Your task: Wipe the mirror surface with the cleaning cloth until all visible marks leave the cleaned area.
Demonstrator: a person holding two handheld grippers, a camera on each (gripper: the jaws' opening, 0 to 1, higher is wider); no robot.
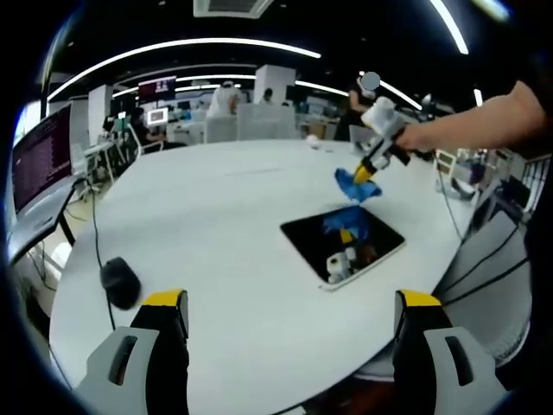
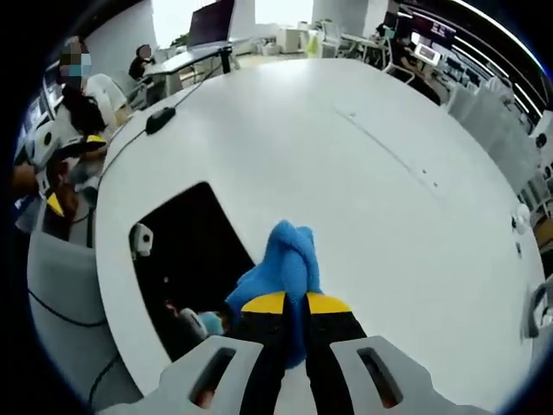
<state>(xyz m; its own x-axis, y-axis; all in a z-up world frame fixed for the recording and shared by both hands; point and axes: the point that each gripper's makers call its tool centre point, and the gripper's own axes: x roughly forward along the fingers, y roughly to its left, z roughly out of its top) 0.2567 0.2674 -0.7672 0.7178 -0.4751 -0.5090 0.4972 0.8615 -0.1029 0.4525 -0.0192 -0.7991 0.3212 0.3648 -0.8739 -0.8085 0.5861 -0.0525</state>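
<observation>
**Cloth clamped above mirror, left gripper idle**

Right gripper (image 2: 294,303) has its yellow-tipped jaws closed on the blue cleaning cloth (image 2: 281,268), which bunches up past the tips. In the left gripper view the same right gripper (image 1: 367,170) is held by a person's hand (image 1: 423,134) and hangs the cloth (image 1: 352,184) just above the far edge of the mirror (image 1: 380,235); whether the cloth touches the glass cannot be told. The mirror lies flat on the round white table (image 1: 216,216), near the table's edge, and its dark face reflects the cloth and gripper. In the right gripper view the mirror (image 2: 186,233) sits left of the cloth.

Left gripper (image 1: 289,303) has its jaws wide apart, holding nothing, hovering over the near table rim well short of the mirror.

Around: a black mouse (image 1: 119,281) with a cable (image 1: 93,229) on the table's left side, monitor (image 1: 39,156) beyond, office desks and people in the background. Nothing lies between the cloth and the mirror.
</observation>
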